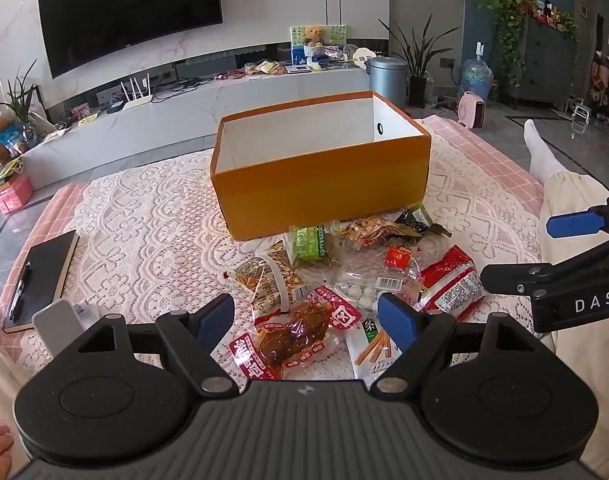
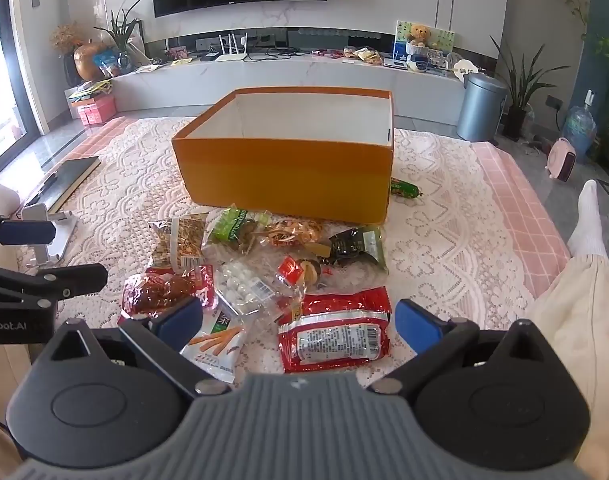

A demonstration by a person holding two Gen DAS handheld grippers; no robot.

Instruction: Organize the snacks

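Both grippers hover over the snack pile (image 2: 264, 276), which lies on the lace cloth (image 1: 152, 216) just in front of the orange box (image 1: 324, 184). The left gripper (image 1: 306, 322) has its jaws spread wide, gripping nothing; beneath them sits a red pouch of brown saucy food (image 1: 294, 334). The right gripper (image 2: 298, 318) is spread wide too, empty, over a red packet with a white label (image 2: 336, 332). Also in the pile in front of the box: a green packet (image 2: 232, 226), a bag of white candies (image 2: 244, 286), a dark green packet (image 2: 354, 248) and a white packet picturing orange sticks (image 2: 216, 340). One green sausage-shaped snack (image 2: 404, 189) lies apart, at the box's right corner. The box stands open; its white inside shows no snacks as far as the views reach. Left of the box, well away, a black notebook (image 1: 40, 276) with a pen (image 1: 19, 292) lies at the cloth's edge, with a grey phone stand (image 2: 50, 232) near it. To the box's right, a leg in a white sock (image 2: 588, 224) stretches out.
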